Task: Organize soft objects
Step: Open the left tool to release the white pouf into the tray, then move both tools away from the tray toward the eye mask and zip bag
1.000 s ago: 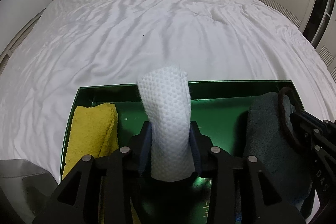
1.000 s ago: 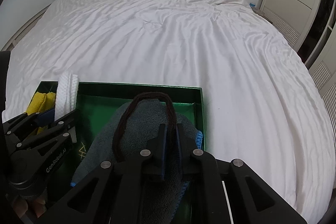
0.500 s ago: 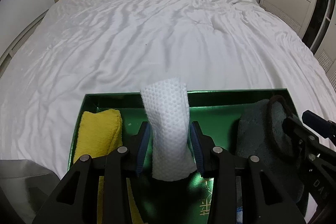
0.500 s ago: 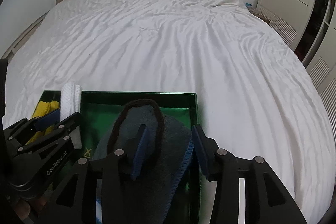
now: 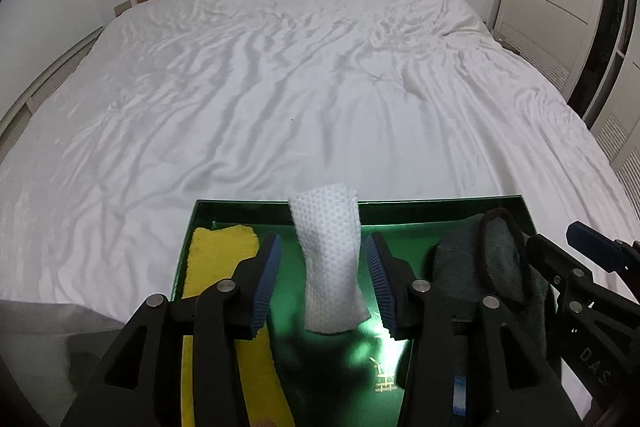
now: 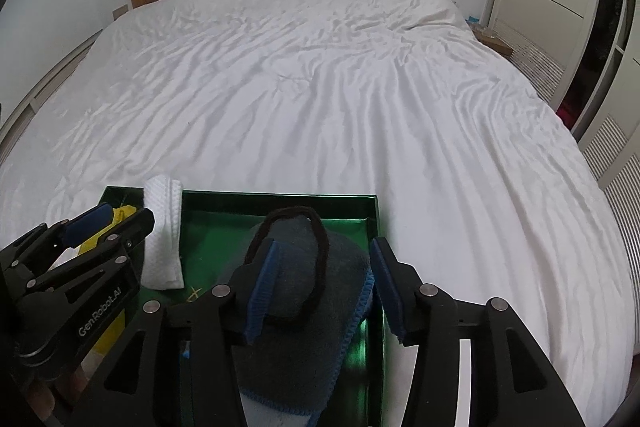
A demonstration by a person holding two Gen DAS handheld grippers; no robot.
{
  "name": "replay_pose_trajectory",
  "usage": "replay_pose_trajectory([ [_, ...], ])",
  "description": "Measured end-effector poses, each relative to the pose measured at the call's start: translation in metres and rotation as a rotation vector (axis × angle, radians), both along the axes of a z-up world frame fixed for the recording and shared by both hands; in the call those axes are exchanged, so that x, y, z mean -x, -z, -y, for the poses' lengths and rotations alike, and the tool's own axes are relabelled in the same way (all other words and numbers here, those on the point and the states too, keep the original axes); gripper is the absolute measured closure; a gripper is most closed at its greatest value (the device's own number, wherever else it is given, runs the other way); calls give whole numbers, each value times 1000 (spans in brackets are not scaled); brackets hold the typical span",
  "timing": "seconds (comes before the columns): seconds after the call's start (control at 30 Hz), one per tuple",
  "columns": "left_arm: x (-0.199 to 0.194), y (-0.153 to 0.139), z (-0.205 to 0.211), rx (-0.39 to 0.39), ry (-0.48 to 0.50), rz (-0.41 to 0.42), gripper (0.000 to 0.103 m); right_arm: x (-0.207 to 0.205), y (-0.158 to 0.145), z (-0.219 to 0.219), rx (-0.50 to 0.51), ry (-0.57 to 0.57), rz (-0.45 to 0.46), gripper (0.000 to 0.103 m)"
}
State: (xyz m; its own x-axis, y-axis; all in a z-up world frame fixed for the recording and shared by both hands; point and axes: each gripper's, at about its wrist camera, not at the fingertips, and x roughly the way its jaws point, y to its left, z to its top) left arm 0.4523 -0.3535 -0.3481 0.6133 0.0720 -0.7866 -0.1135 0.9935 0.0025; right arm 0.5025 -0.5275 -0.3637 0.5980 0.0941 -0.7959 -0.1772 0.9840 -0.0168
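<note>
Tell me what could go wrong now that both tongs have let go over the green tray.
The white cloth stands on end between the open left tongs, apparently unsupported; it may topple, or a pad may snag it. The dark hair tie lies loose on the grey towel, so the right tongs could drag it off. The green tray sits on soft, wrinkled bedding and might tilt if bumped.

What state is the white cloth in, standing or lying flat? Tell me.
Standing. The white cloth rises on end from the green tray, between the open left gripper, whose fingers do not touch it.
</note>
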Motion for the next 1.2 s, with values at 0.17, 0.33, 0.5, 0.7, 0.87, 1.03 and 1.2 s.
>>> replay_pose_trajectory([
  [0.17, 14, -12, -2, 22, 8, 9, 64, 16, -14, -2, 15, 10, 17, 54],
  [0.33, 40, -34, 1, 53, 31, 42, 64, 29, -31, -6, 41, 19, 35, 54],
  [0.5, 82, -56, 0, 88, 55, 86, 64, 50, -52, -11, 60, 29, 55, 54],
  [0.7, 156, -82, -16, 121, 91, 116, 62, 103, -78, -19, 99, -3, 83, 54],
  [0.87, 220, -103, -39, 130, 125, 124, 60, 164, -97, -28, 102, -17, 88, 54],
  [1.03, 280, -119, -73, 105, 175, 102, 60, 233, -122, -53, 78, -34, 81, 54],
  [1.2, 344, -127, -120, 42, 211, 78, 60, 301, -150, -93, 74, -94, 62, 54],
])
